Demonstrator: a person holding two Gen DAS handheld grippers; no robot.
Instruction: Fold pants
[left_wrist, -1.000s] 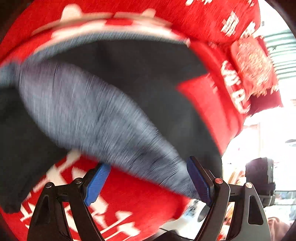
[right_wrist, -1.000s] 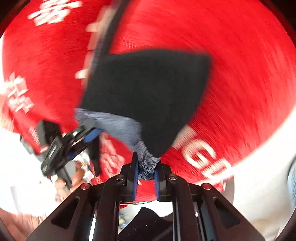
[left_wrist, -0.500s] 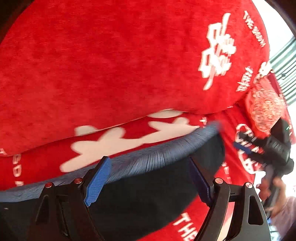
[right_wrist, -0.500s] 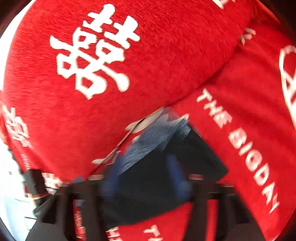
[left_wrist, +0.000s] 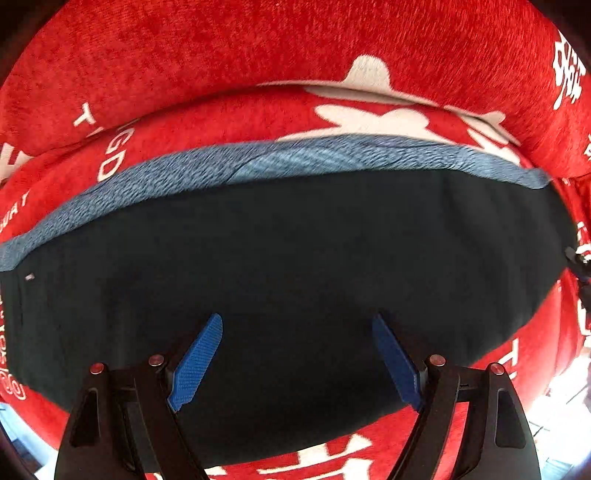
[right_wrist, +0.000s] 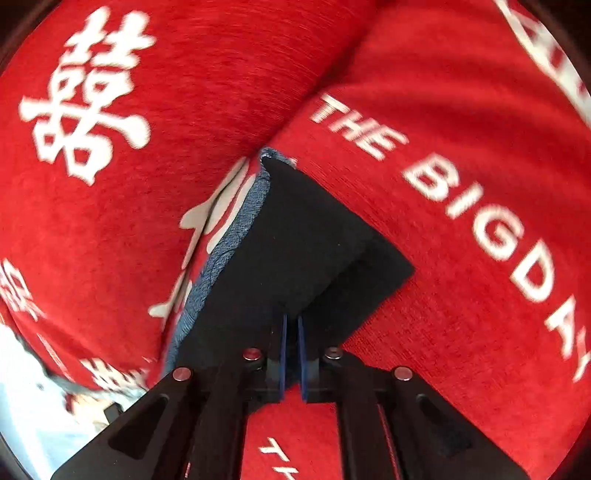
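The dark pants (left_wrist: 295, 266) lie folded flat on the red sofa seat (left_wrist: 369, 114), with a grey-blue band (left_wrist: 295, 162) along their far edge. My left gripper (left_wrist: 295, 319) points down over their near half, open, with nothing between its blue pads. In the right wrist view the pants (right_wrist: 295, 240) run away from me as a dark strip, the grey-blue band (right_wrist: 221, 258) on their left. My right gripper (right_wrist: 291, 321) sits over their near end, its jaws closing to a thin slit with no cloth seen between them.
The red sofa back cushion (left_wrist: 258, 44) with white lettering rises just behind the pants. More red seat cover (right_wrist: 480, 184) with white words spreads to the right. A bright floor (right_wrist: 29, 406) shows past the sofa's edge at the lower left.
A second ago my right gripper held a fold of the pants in the air; it let go and closed. The pants now lie flat, and my left gripper has moved over them.
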